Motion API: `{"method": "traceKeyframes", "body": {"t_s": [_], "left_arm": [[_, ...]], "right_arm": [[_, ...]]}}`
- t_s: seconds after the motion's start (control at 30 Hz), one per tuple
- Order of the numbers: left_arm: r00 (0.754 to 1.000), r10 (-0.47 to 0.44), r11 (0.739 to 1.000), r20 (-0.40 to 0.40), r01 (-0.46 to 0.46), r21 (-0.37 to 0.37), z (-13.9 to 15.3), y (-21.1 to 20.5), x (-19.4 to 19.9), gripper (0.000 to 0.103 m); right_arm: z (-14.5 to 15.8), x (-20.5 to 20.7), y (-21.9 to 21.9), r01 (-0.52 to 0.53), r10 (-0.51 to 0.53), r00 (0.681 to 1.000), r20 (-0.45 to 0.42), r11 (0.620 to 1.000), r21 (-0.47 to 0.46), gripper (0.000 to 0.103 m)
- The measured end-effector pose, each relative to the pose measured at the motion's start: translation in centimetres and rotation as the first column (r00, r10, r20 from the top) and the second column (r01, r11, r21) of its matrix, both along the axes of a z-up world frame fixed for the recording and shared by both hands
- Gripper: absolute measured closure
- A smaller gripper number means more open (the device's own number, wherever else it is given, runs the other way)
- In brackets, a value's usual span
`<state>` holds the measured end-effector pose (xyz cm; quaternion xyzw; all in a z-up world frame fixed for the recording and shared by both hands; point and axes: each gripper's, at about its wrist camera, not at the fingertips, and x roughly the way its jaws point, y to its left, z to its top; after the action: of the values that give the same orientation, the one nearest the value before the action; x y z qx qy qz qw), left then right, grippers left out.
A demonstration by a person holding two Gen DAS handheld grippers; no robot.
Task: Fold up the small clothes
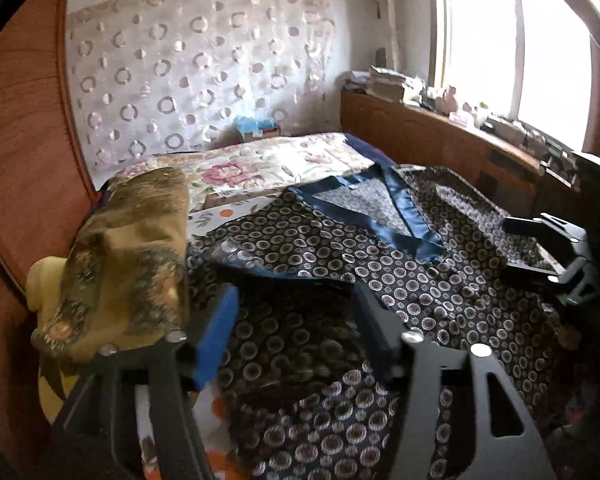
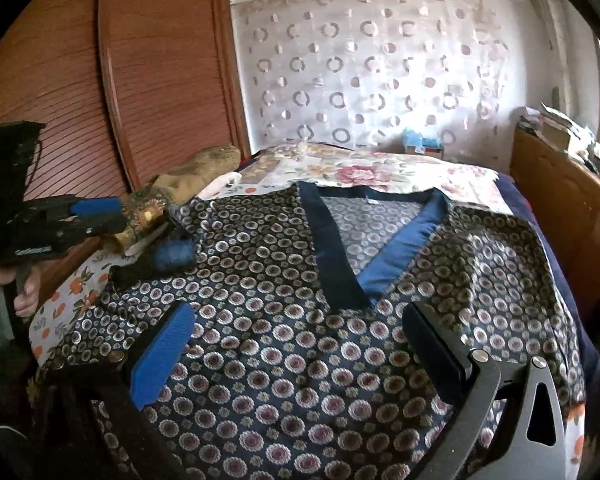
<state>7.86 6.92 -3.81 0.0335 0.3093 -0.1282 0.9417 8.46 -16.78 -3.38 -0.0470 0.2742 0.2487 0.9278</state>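
The dark shirt [image 2: 284, 320] with little round flowers lay spread flat on the bed [image 2: 380, 168], front up, its shiny blue collar [image 2: 396, 248] making a V shape ahead of our right gripper [image 2: 300, 344]. We held that right gripper just over the shirt's lower part, and its two fingers stood wide apart with only cloth below them and nothing pinched. One finger had a blue pad [image 2: 160, 360]. Our left gripper [image 1: 296, 316] was over the shirt's side edge, and its fingers were apart too, holding nothing. No earlier picture was given, so we tell only how they stood. To the left of the left gripper sat a heap of brown and gold cloth [image 1: 128, 252], close against the wooden closet door [image 1: 24, 128]. Far ahead of both grippers hung a white curtain with rings [image 2: 372, 72]. Off to the right of our right gripper ran a wooden ledge [image 2: 560, 200] with small things piled on top.
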Motion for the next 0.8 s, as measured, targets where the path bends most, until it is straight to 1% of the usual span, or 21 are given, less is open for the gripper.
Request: {"method": "traceKeyframes", "body": {"t_s": [0.03, 0.07, 0.13, 0.27, 0.33, 0.37, 0.43, 0.47, 0.53, 0.57, 0.63, 0.67, 0.7, 0.73, 0.8], "left_arm": [[1.0, 0.007, 1.0, 0.004, -0.007, -0.008, 0.1, 0.4, -0.5, 0.032], [1.0, 0.019, 1.0, 0.01, -0.019, -0.015, 0.1, 0.8, -0.9, 0.029], [0.999, 0.039, 0.999, 0.021, -0.039, -0.02, 0.0, 1.4, -1.9, 0.028], [0.995, 0.091, 0.996, 0.034, -0.091, -0.023, -0.4, 2.7, -3.4, 0.028], [0.994, 0.106, 0.994, 0.029, -0.105, -0.027, -0.7, 3.2, -3.8, 0.028], [0.993, 0.115, 0.993, 0.024, -0.114, -0.027, -0.9, 3.5, -3.9, 0.028], [0.992, 0.128, 0.991, 0.016, -0.128, -0.027, -1.3, 3.8, -4.0, 0.028], [0.991, 0.134, 0.991, 0.014, -0.133, -0.028, -1.5, 4.0, -4.1, 0.028], [0.99, 0.143, 0.989, 0.003, -0.143, -0.027, -1.9, 4.2, -3.9, 0.028], [0.989, 0.147, 0.989, -0.003, -0.147, -0.026, -2.1, 4.3, -3.8, 0.028], [0.988, 0.152, 0.988, -0.013, -0.152, -0.027, -2.5, 4.5, -3.6, 0.028], [0.988, 0.151, 0.988, -0.018, -0.152, -0.03, -2.7, 4.7, -3.6, 0.028], [0.988, 0.151, 0.988, -0.022, -0.152, -0.03, -2.8, 4.7, -3.5, 0.028], [0.988, 0.151, 0.988, -0.025, -0.152, -0.029, -3.0, 4.7, -3.4, 0.028], [0.988, 0.149, 0.988, -0.032, -0.15, -0.024, -3.3, 4.7, -3.3, 0.028]], "right_arm": [[-0.1, 0.5, 0.1, -0.009, 0.009, 1.0, 0.001, 1.0, -0.001, 0.003], [0.0, 0.9, 0.5, -0.022, 0.022, 1.0, 0.001, 1.0, -0.007, 0.005], [0.2, 1.5, 1.3, -0.051, 0.051, 0.999, -0.004, 0.999, -0.013, 0.008], [0.2, 3.6, 3.7, -0.122, 0.121, 0.992, -0.03, 0.992, -0.027, 0.012], [-0.2, 5.0, 5.2, -0.156, 0.153, 0.987, -0.057, 0.987, -0.045, 0.021], [-0.5, 5.5, 5.9, -0.167, 0.163, 0.984, -0.07, 0.984, -0.056, 0.023], [-1.5, 7.1, 7.4, -0.196, 0.188, 0.977, -0.103, 0.977, -0.08, 0.031], [-2.0, 7.8, 8.1, -0.206, 0.194, 0.974, -0.12, 0.974, -0.093, 0.033], [-3.2, 9.3, 9.5, -0.225, 0.204, 0.966, -0.161, 0.967, -0.123, 0.042], [-3.7, 10.0, 10.1, -0.228, 0.203, 0.963, -0.177, 0.964, -0.136, 0.044], [-4.7, 11.2, 11.1, -0.231, 0.197, 0.958, -0.206, 0.96, -0.156, 0.057], [-5.2, 11.9, 11.5, -0.232, 0.194, 0.955, -0.224, 0.959, -0.159, 0.061], [-5.3, 12.2, 11.9, -0.231, 0.191, 0.954, -0.229, 0.959, -0.163, 0.066], [-5.1, 12.6, 12.0, -0.232, 0.194, 0.955, -0.224, 0.96, -0.158, 0.077], [-5.0, 13.0, 12.2, -0.238, 0.199, 0.954, -0.226, 0.958, -0.162, 0.086]]}}
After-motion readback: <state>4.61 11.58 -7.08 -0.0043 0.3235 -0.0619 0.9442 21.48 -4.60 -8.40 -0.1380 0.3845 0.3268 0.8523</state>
